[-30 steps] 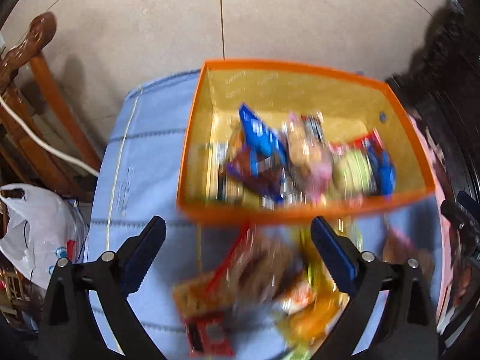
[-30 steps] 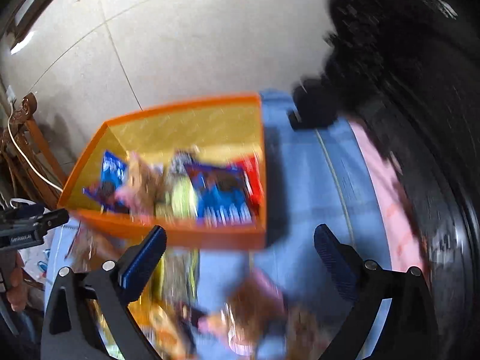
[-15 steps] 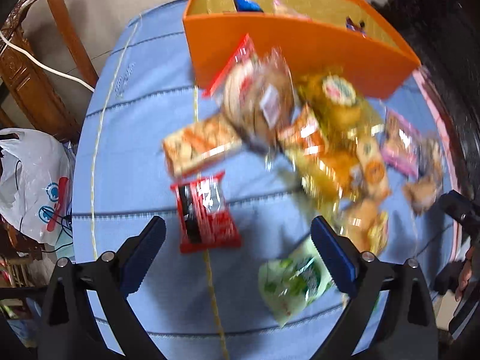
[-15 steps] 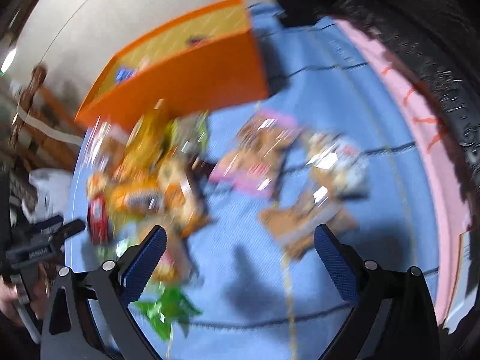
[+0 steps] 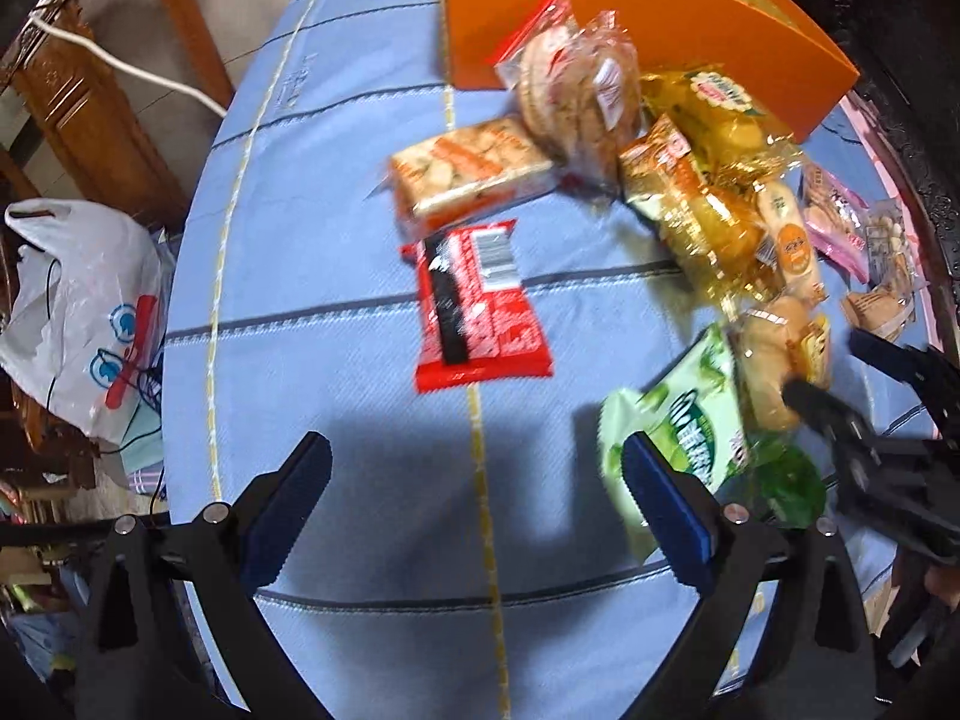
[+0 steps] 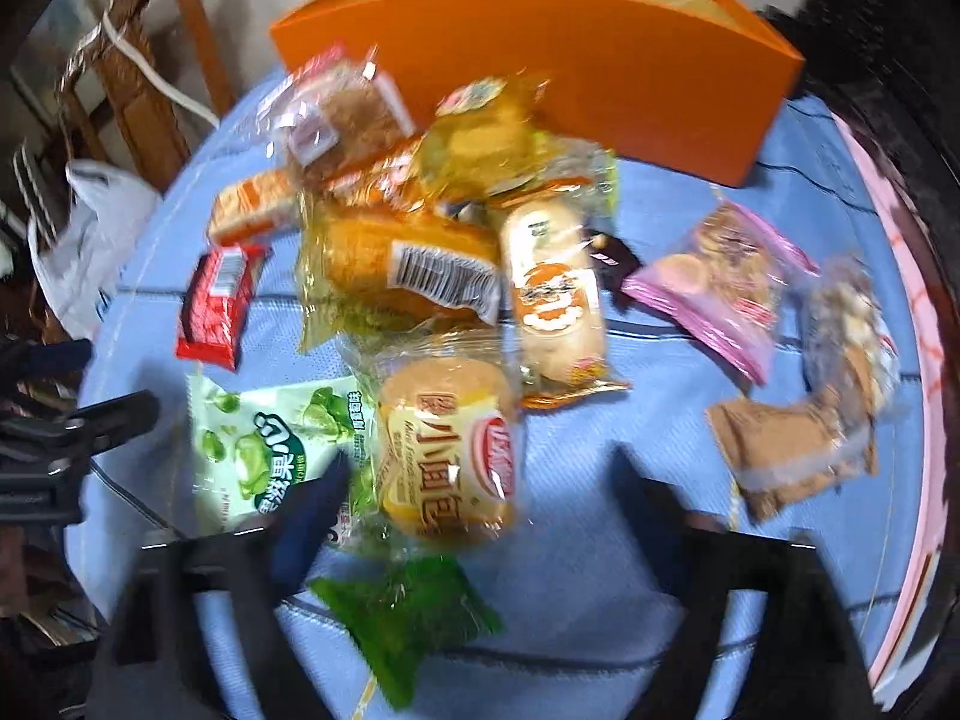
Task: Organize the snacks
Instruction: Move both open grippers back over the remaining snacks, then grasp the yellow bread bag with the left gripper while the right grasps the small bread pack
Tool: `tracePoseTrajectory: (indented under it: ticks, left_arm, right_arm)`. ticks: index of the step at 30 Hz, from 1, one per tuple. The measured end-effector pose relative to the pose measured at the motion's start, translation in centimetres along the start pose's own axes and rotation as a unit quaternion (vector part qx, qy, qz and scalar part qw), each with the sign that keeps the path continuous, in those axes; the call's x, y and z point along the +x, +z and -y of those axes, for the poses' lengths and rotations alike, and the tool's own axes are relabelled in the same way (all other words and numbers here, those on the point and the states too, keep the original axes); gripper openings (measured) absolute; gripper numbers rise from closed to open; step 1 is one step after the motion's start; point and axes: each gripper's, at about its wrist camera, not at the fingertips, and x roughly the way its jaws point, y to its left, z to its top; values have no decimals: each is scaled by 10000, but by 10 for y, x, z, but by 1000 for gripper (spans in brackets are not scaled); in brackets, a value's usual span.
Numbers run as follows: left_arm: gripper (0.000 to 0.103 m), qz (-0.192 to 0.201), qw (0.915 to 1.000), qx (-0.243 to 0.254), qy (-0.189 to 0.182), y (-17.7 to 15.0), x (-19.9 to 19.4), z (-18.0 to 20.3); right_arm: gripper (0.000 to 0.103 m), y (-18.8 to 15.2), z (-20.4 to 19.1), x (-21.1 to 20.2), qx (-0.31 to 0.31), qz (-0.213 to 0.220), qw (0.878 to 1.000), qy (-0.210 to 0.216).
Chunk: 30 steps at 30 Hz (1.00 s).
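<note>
Left wrist view: the left tool (image 5: 474, 495) is spread wide over bare blue surface (image 5: 336, 360), pinching nothing, red wafer pack (image 5: 477, 306) mid-frame, probably next. A second ago it looked down into the orange box (image 5: 630, 24), now upper right.

Right wrist view: the right tool (image 6: 480, 495) is closing around the bun packet (image 6: 447, 447) at lower centre; snacks are no longer blurred.
</note>
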Motion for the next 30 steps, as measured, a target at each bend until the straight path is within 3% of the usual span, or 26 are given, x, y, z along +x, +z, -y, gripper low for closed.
tracePoseTrajectory:
  ticks: [1, 3, 7, 15, 19, 26, 30]
  left_arm:
    - [95, -21, 10000, -2, 16, -2, 0, -1]
    - [95, -20, 10000, -19, 12, -3, 1, -3]
    - [95, 4, 9999, 93, -51, -5, 0, 2]
    - [95, 219, 9974, 622, -290, 14, -3, 38]
    - [95, 542, 9889, 1321, -399, 37, -4, 75]
    - [95, 565, 9770, 2014, -408, 76, 16, 120]
    - [95, 345, 9709, 2349, -323, 87, 35, 144]
  right_arm:
    - [60, 2, -2, 8, -87, -139, 9999, 9]
    - [60, 3, -6, 18, -132, -268, 9996, -24]
    - [53, 4, -8, 22, -249, -300, 9992, 12]
    - [52, -9, 59, -19, 813, -22, 9949, 594]
    - [53, -24, 91, -28, 1279, -32, 9891, 724]
    - [53, -33, 101, -32, 1417, -47, 9856, 918]
    - [53, -36, 104, -26, 1475, -158, 9842, 964]
